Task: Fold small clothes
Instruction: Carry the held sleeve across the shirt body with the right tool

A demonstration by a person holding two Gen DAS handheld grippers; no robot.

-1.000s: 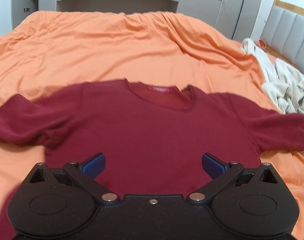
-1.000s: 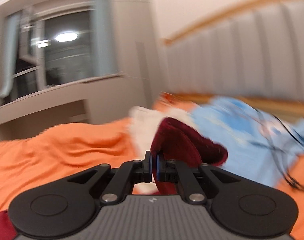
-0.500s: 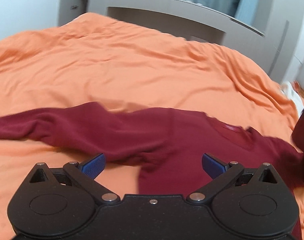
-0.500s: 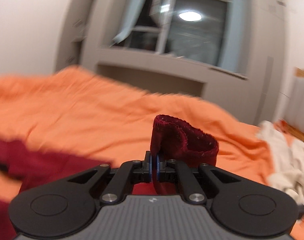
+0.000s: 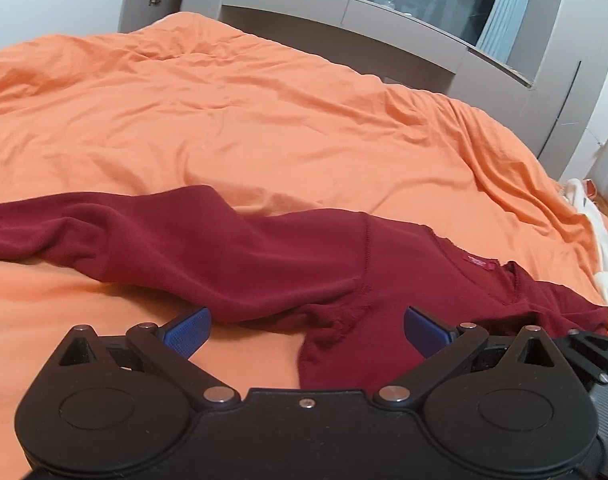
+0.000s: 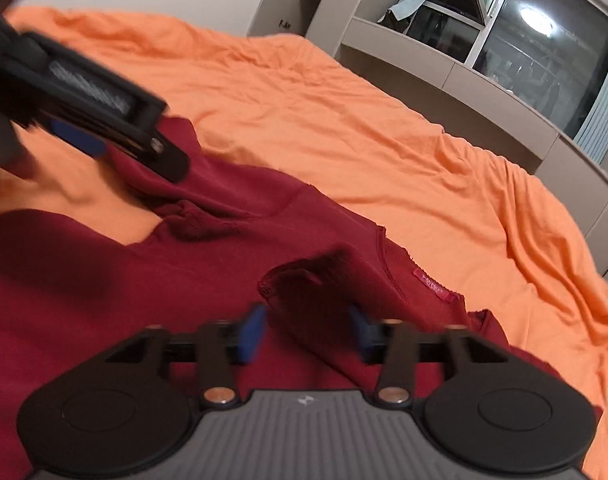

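Lying crumpled mid-frame on wrinkled orange sheet, soft maroon shirt; left gripper and right gripper released, right one blurred.

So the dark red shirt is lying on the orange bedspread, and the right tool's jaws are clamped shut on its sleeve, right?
Not quite. The dark red shirt does lie on the orange bedspread, but the right gripper has its jaws apart. The sleeve cuff sits loose between them, folded over the shirt's body. The right wrist view shows it.
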